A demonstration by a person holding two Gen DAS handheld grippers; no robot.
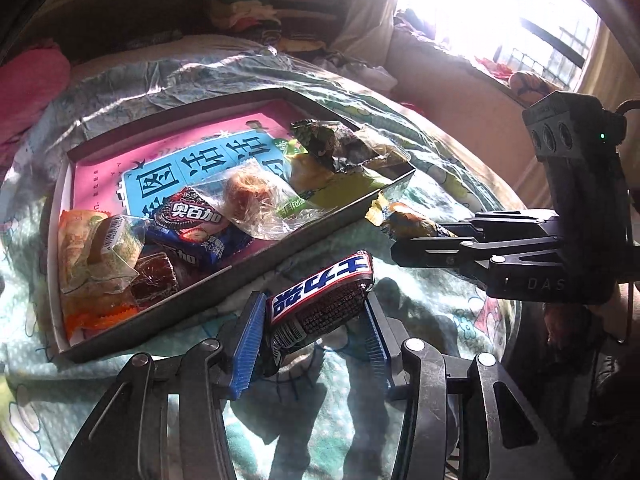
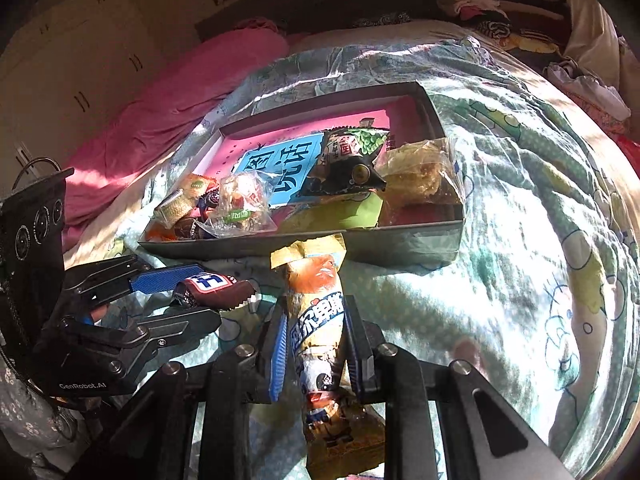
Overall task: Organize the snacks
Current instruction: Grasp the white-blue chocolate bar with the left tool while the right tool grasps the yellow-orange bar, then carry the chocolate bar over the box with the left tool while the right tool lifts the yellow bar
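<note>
On the bed (image 2: 500,184), the tray (image 2: 400,246) of snacks lies near the middle. The right tool (image 2: 316,344) is clamped narrow on a yellow snack packet (image 2: 320,320), angled down just before the tray's near edge. The left tool (image 1: 316,320), part open, brackets a chocolate bar (image 1: 320,300) beside the tray's near edge; contact unclear.

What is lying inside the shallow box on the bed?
The box holds wrapped snacks: a blue cookie pack, clear-wrapped pastries, a dark green packet. Beneath them lies a pink and blue printed sheet, largely covered.
</note>
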